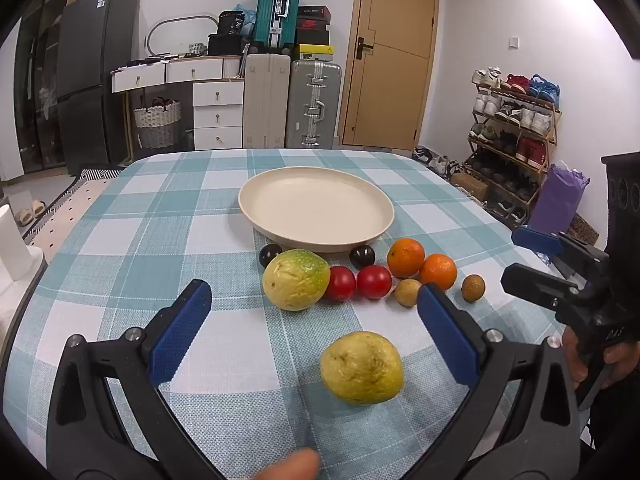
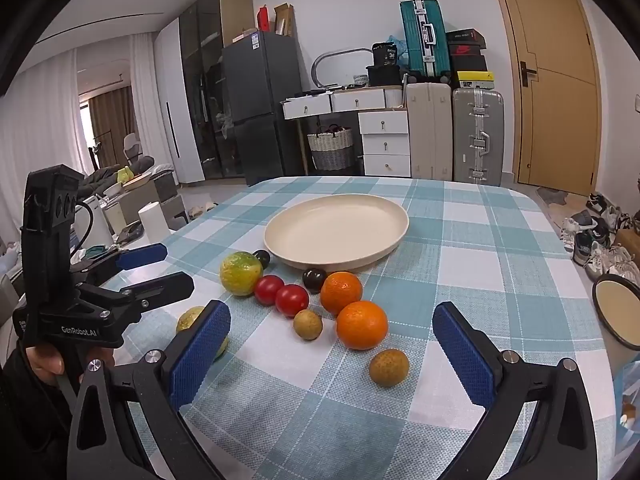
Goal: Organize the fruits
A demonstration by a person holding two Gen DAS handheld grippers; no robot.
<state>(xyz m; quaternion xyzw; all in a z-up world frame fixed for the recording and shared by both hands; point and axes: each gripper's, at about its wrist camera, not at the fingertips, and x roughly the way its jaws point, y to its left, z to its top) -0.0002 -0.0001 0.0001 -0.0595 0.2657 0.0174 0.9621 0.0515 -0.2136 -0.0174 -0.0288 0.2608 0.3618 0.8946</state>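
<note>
A cream plate (image 1: 280, 184) (image 2: 304, 216) sits empty on the checked tablecloth. In front of it lie a yellow-green guava (image 1: 296, 279) (image 2: 241, 273), two red tomatoes (image 1: 374, 281) (image 2: 292, 300), two dark plums (image 1: 362, 257) (image 2: 313, 279), two oranges (image 1: 405, 257) (image 2: 362, 325) and two small brown fruits (image 1: 473, 288) (image 2: 389, 367). A second yellow guava (image 1: 362, 367) (image 2: 190, 318) lies nearer. My left gripper (image 1: 314, 304) is open, its jaws either side of that guava and just short of it. My right gripper (image 2: 332, 320) is open and empty, behind the oranges.
The right gripper shows at the right edge of the left wrist view (image 1: 560, 280); the left gripper shows at the left of the right wrist view (image 2: 132, 276). Suitcases (image 1: 312, 104), drawers and a fridge stand beyond the table. A shoe rack (image 1: 512, 132) stands right.
</note>
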